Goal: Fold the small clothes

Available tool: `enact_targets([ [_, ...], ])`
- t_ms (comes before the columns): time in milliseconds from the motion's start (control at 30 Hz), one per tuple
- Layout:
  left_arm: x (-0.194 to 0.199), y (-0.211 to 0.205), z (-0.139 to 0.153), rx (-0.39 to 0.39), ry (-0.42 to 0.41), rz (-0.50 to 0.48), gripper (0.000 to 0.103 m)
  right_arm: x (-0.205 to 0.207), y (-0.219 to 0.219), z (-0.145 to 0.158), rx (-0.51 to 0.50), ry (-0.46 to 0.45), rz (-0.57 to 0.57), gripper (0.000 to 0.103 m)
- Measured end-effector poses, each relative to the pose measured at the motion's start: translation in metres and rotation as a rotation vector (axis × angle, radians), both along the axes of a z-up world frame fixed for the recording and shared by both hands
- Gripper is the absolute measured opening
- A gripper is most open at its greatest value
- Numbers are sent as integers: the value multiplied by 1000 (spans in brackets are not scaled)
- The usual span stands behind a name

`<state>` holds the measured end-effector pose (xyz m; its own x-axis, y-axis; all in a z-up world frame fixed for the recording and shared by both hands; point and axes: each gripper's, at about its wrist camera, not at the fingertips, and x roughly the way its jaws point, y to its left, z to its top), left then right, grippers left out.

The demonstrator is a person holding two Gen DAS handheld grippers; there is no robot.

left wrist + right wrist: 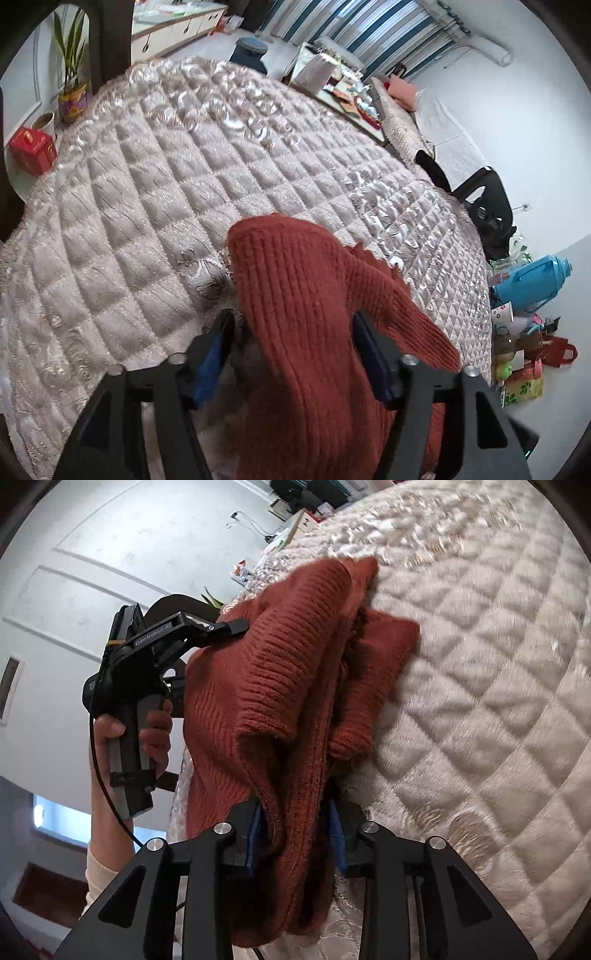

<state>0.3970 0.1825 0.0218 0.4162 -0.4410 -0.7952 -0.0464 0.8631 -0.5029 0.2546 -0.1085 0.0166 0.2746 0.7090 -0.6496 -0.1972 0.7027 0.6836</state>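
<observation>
A rust-red ribbed knit garment (306, 295) hangs bunched above the quilted beige bedspread (166, 177). In the left wrist view it drapes between and over my left gripper (291, 350), whose blue-padded fingers stand wide apart around the cloth. In the right wrist view my right gripper (295, 834) is shut on a thick fold of the garment (280, 679). The left gripper (236, 626) shows there too, held in a hand at the garment's left edge, its fingertip on the cloth.
Beside the bed stand a red box (33, 149), a potted plant (72, 74), a cluttered low table (343, 92), a black chair (480, 199) and a blue thermos (532, 282) among bags on the floor. A white wall (110, 554) lies behind the left hand.
</observation>
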Motion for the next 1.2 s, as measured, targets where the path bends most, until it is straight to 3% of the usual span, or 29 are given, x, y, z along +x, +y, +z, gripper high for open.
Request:
enact_targets([
  [100,-11,1,13,3,-48,-33,74,10,-15,11,26,-62,-39,46],
  [167,-17,3,18,-4,-65,-37,76,23,-23,10,71,-50,-69,58],
  [333,-25,5,17,-3,-52,-32,77,30,-29,4,184,4,-65,60],
  [500,-31,1,10,12,-34,-53,77,19,-37,21,96,-72,-77,60],
  [633,-41,-2,9,52,-30,-58,77,28,-49,34,25,-147,-205,60],
  [767,-54,-7,11,112,-50,-73,78,51,-37,25,36,-90,-211,60],
  [833,-62,-6,12,104,-56,-67,81,59,-25,18,1,-83,-165,60],
  [900,-71,-3,10,97,-40,-62,82,58,-17,8,-119,-76,-164,60],
  [1033,-94,2,5,72,-27,-69,82,51,-20,3,-116,-110,-177,60],
  [1200,-128,9,-5,55,23,-65,82,37,-24,13,-192,-136,-206,60],
])
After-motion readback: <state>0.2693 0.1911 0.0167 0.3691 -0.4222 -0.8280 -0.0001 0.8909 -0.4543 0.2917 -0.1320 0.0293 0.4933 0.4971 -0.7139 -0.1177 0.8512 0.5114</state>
